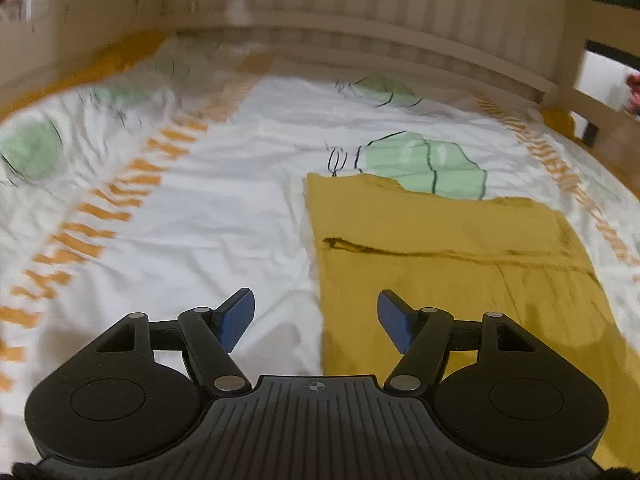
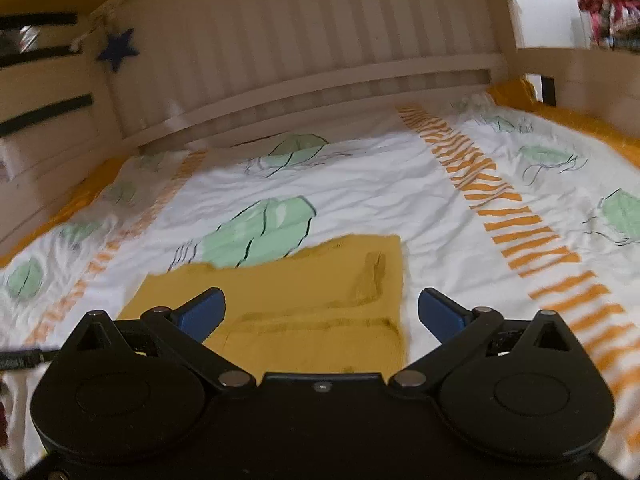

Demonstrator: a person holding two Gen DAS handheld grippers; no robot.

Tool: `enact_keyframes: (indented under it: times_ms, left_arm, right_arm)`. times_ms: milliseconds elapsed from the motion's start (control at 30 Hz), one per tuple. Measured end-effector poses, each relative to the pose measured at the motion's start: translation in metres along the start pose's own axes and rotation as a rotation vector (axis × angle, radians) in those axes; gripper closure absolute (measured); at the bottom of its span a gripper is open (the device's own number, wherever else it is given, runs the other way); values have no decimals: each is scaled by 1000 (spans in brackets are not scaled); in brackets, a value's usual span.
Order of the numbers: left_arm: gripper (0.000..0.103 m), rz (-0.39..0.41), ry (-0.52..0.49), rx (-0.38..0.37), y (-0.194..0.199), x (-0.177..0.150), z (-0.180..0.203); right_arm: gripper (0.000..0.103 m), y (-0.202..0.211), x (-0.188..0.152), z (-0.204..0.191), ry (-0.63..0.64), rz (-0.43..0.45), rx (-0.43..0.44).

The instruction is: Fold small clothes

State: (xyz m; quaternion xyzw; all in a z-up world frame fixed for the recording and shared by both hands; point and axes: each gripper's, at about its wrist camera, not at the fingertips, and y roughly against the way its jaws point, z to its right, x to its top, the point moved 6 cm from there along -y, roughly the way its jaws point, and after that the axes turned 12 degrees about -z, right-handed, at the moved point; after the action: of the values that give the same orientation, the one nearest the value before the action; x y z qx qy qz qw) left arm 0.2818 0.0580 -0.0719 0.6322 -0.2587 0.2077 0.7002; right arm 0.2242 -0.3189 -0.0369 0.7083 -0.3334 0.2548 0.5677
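A mustard-yellow garment point(image 1: 452, 264) lies flat and folded on the bed cover, with a fold edge running across its middle. In the left wrist view it fills the lower right, and my left gripper point(image 1: 316, 318) hangs above its left edge, open, with nothing between the blue pads. In the right wrist view the same garment point(image 2: 320, 292) lies just ahead and below. My right gripper point(image 2: 322, 312) is raised over it, open wide and holding nothing.
The bed cover point(image 1: 224, 208) is white with green leaf prints and orange striped bands. A slatted wooden headboard point(image 2: 304, 52) closes off the far side. A wooden rail point(image 1: 580, 92) runs along the right. A blue star point(image 2: 117, 51) hangs on the frame at the left.
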Motion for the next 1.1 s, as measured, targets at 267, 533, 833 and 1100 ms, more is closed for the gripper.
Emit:
enact_keyframes:
  times_ms: [267,533,833,1100]
  left_arm:
    - [36,-2,-33,-21,55,-49,5]
    - [36,-26,-31,-27,79,-88,1]
    - [36,-115,-8,-21,57,-121,-10]
    - [36,-161,-71,-35,44,-136,3]
  right_arm:
    - [1,56,-50,0,-50,-36,26]
    - [1,80,-85,3,-109,-66,20]
    - [1,69,-123,25,-207,-154,30]
    - [1,57,-138,21,-186,-219,33]
